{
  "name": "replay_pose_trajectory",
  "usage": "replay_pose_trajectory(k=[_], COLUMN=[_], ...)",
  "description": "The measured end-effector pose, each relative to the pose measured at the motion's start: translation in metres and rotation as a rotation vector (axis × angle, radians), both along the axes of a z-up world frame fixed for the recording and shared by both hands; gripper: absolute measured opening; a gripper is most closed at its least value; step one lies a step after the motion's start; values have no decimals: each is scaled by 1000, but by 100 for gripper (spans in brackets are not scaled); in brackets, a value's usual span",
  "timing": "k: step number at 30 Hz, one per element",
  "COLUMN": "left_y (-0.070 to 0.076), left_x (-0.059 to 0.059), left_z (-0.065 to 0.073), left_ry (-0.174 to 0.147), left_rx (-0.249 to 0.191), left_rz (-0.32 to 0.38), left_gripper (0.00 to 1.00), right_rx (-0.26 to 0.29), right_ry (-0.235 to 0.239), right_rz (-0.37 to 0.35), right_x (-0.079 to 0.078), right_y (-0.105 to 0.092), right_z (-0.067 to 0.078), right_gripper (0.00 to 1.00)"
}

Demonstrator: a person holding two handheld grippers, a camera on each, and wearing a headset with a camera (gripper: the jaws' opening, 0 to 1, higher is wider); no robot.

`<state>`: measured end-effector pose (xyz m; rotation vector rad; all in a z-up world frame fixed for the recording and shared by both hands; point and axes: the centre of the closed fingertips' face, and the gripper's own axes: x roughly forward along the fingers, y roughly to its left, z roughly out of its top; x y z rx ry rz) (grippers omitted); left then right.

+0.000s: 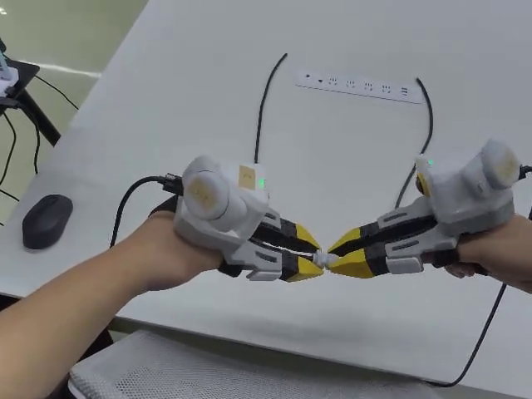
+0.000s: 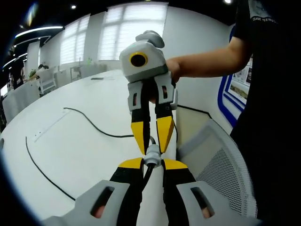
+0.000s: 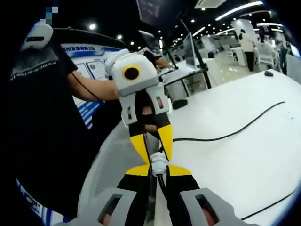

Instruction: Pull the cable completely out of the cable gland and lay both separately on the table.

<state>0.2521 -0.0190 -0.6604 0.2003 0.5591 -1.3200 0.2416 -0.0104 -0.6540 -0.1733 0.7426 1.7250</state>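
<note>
The left gripper [image 1: 314, 256] and the right gripper [image 1: 335, 253] meet tip to tip in the air, each with its yellow-tipped jaws drawn in close on the small pale cable gland [image 1: 324, 260] from opposite ends. It cannot be told whether either pair bites the gland's body or the cable just beside it. In the left gripper view the black cable [image 2: 147, 175] comes out of the gland and runs back between that gripper's own jaws, and a short dark stretch also shows on the far side, between the jaws of the right gripper. The right gripper view shows the same from the other end, with the cable passing down from the gland between its own jaws, so the cable is threaded through the gland. The person's left hand [image 1: 162, 249] and right hand [image 1: 499, 253] hold the grippers level, pointing at each other, above the near edge of the white counter [image 1: 332, 166]. Farther back on the counter lies a white power strip [image 1: 357, 86], with one black cord [image 1: 261, 108] trailing beside its left end and another [image 1: 427, 125] curving off its right end toward the right gripper. A dark mouse [image 1: 46, 220] sits near the counter's left edge, well apart from the grippers. Below the near edge, a grey mesh chair back [image 1: 208, 370] shows.
</note>
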Motion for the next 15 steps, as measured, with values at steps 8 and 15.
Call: replay_pose_trajectory(k=[8, 15], left_y=[-1, 5], left_x=[-2, 3], left_z=[-2, -2], left_ry=[131, 151], left_rx=[-31, -72], left_rz=[52, 84], left_gripper=[14, 14], right_rx=[-30, -51], right_ry=[-284, -575], right_rz=[60, 48], right_x=[-3, 2], right_y=[-2, 2], right_z=[-3, -4], right_gripper=[7, 7])
